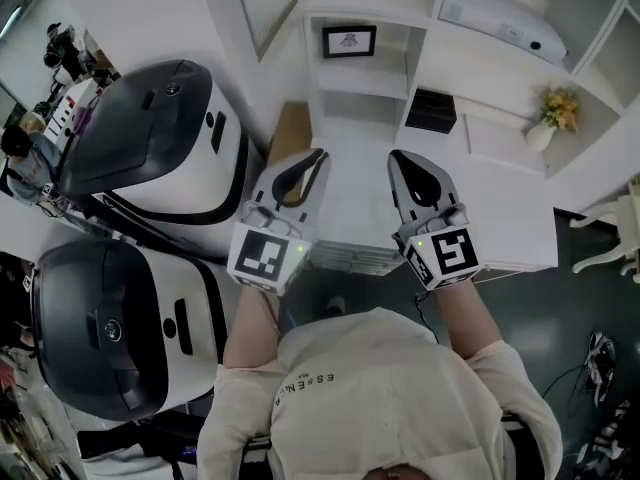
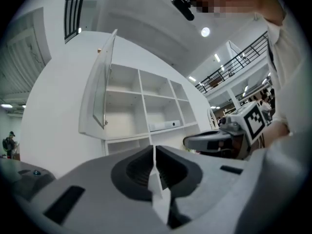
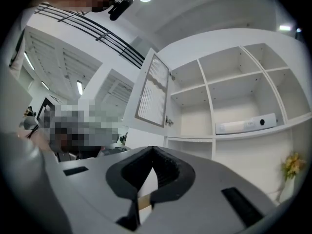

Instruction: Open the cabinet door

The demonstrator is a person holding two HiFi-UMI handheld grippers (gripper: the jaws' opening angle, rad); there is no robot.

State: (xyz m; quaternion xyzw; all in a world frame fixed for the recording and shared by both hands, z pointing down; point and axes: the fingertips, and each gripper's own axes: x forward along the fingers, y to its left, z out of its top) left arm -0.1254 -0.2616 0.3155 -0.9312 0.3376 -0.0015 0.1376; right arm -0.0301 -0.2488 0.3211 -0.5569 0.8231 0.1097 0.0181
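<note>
White shelving ahead; left tongs, right tongs level, closed

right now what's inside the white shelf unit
A long white device, a framed picture and a black box sit in separate compartments. Those by the open door show nothing. The right gripper covers the lower part.

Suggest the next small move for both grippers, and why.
Probably lower both to rest: the white panelled cabinet door already stands swung wide open, and the left gripper and right gripper are shut, empty and clear of it.
</note>
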